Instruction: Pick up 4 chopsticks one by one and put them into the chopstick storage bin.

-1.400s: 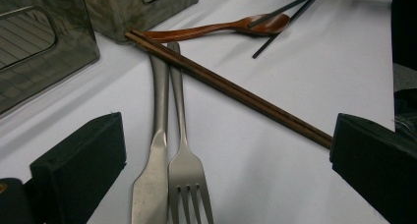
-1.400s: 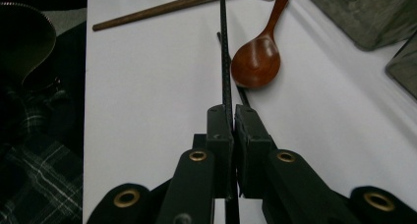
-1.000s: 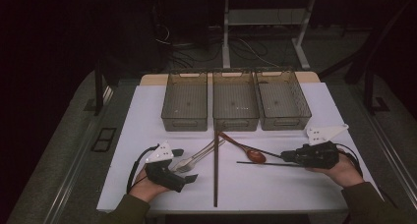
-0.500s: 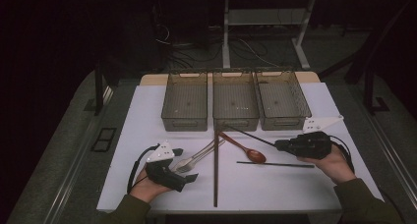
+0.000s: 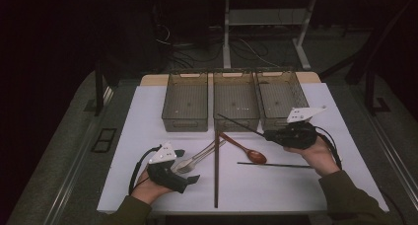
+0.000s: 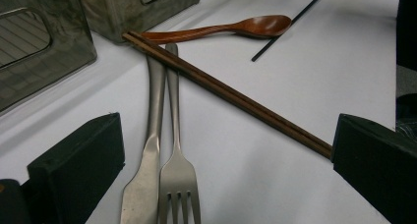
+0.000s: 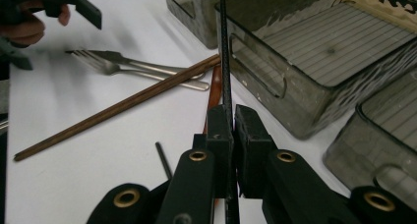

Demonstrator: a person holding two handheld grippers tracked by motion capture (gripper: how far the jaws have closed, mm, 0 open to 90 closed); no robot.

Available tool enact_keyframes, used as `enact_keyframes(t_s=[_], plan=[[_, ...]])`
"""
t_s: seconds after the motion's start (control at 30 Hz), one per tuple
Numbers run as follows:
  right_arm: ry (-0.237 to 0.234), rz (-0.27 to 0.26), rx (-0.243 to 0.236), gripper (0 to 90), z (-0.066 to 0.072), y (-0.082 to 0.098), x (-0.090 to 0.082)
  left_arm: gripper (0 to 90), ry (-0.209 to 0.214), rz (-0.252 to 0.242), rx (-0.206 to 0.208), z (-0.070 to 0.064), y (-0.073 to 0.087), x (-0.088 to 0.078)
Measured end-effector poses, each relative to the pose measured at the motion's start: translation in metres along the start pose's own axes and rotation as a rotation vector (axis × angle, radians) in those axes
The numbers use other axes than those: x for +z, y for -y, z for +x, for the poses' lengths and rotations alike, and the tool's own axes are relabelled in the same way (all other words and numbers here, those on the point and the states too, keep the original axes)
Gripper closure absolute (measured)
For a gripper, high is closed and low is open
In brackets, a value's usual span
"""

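Note:
My right gripper [image 5: 268, 134] is shut on a thin black chopstick [image 5: 241, 125], held off the table with its tip toward the front of the middle bin [image 5: 235, 76]; the right gripper view shows its pads [image 7: 219, 128] pinching the black chopstick [image 7: 224, 57]. A second black chopstick [image 5: 273, 164] lies on the white table below that hand. My left gripper [image 5: 188, 165] rests open at the front left, its jaws either side of a metal fork [image 6: 178, 184] and knife [image 6: 147, 175]. A pair of brown chopsticks [image 5: 216, 170] and a wooden spoon [image 5: 246, 151] lie in the middle.
Three clear plastic bins stand in a row at the back: the left bin [image 5: 184, 122], the middle one and the right bin [image 5: 282, 73]. The white table sheet [image 5: 143, 116] ends at dark floor on both sides. Cables trail from both grippers.
My right gripper has lifted the black chopstick and carried it up and back toward the bins, leaving the other black chopstick on the table. The left gripper stayed put.

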State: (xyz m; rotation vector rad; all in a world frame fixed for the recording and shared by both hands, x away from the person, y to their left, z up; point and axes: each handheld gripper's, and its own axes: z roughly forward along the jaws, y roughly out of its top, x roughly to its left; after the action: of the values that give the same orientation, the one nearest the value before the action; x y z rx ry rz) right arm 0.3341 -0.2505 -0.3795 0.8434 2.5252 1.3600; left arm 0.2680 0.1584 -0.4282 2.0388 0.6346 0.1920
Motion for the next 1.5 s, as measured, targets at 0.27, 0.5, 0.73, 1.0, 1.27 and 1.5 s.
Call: enact_keyframes(t_s=[0.27,0.5,0.73,1.0,1.27,1.5], plan=[[0.032,0.013,0.002,85.2,0.001,-0.017,0.020,0.0,0.004,-0.005,0.000,-0.001,0.000,0.001],[0.064,0.024,-0.007,85.1,0.000,-0.036,0.036,0.0,0.007,-0.004,0.000,-0.001,-0.001,0.001],[0.086,0.028,0.009,85.2,-0.002,-0.059,0.054,0.0,0.015,-0.005,-0.001,-0.003,-0.001,0.003],[0.112,0.043,0.027,85.1,-0.003,-0.086,0.076,0.0,0.018,-0.010,-0.001,-0.003,-0.001,0.002],[0.136,0.050,0.064,85.1,-0.008,-0.108,0.100,0.0,0.023,-0.009,0.008,-0.004,-0.002,0.002],[0.158,0.075,0.101,85.1,-0.014,-0.127,0.127,0.0,0.031,-0.019,0.008,-0.005,-0.002,0.001]])
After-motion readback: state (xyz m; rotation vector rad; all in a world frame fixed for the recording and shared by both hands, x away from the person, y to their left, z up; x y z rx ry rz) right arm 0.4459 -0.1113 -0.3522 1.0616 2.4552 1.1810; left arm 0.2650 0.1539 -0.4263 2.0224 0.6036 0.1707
